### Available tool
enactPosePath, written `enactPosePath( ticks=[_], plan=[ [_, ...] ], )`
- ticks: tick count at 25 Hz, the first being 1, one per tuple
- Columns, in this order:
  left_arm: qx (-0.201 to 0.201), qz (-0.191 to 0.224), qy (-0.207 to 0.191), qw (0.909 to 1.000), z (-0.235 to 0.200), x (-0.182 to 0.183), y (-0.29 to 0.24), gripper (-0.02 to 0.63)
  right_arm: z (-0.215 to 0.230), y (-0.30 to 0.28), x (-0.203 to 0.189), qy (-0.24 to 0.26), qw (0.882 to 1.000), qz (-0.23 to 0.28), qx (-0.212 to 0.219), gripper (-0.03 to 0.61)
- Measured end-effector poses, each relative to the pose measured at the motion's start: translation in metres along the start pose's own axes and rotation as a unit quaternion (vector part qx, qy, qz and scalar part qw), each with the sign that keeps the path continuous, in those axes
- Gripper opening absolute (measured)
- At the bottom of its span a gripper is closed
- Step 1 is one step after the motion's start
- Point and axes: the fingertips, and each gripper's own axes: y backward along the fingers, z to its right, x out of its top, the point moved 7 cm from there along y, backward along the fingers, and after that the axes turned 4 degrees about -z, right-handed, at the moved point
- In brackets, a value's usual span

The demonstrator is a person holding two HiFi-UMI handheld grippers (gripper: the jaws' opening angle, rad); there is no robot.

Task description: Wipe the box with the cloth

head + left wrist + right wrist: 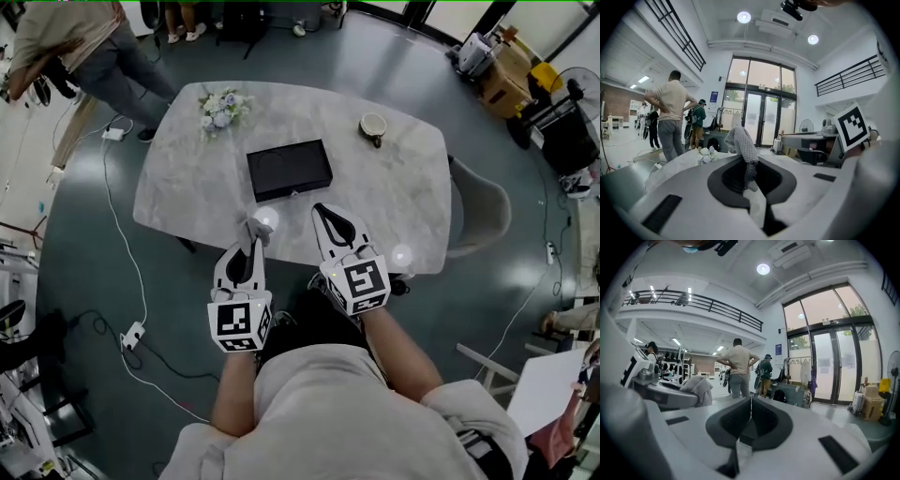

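Note:
A flat black box (289, 169) lies in the middle of the pale marble table (187, 178). My left gripper (253, 236) is raised above the table's near edge and is shut on a grey knitted cloth (255, 228). In the left gripper view the cloth (742, 143) sticks up from between the closed jaws. My right gripper (323, 214) is beside it, just short of the box, shut with nothing between its jaws. In the right gripper view the right gripper (750, 405) shows its jaw tips meeting in a thin line. Both grippers point nearly level.
A small bunch of white flowers (221, 107) lies at the table's far left and a cup (373, 126) at its far right. A grey chair (483, 211) stands at the right side. A person (89, 47) stands beyond the table's far left. Cables and a power strip (132, 335) lie on the floor.

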Motion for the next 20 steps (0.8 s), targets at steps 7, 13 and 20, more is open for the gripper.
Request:
enactPosePath(
  ticks=[7, 13, 20],
  plan=[
    [-0.018, 0.06, -0.047, 0.9969, 0.041, 0.04, 0.023, 0.037, 0.007, 0.058, 0.04, 0.012, 0.998, 0.049, -0.049, 0.028],
    [0.0, 0.085, -0.062, 0.9944, 0.059, 0.072, 0.029, 0.037, 0.022, 0.076, 0.065, 0.009, 0.995, 0.084, -0.051, 0.028],
    [0.008, 0.104, -0.064, 0.9924, 0.086, 0.089, 0.015, 0.037, 0.041, 0.092, 0.073, 0.006, 0.994, 0.099, -0.041, 0.025]
  ],
)
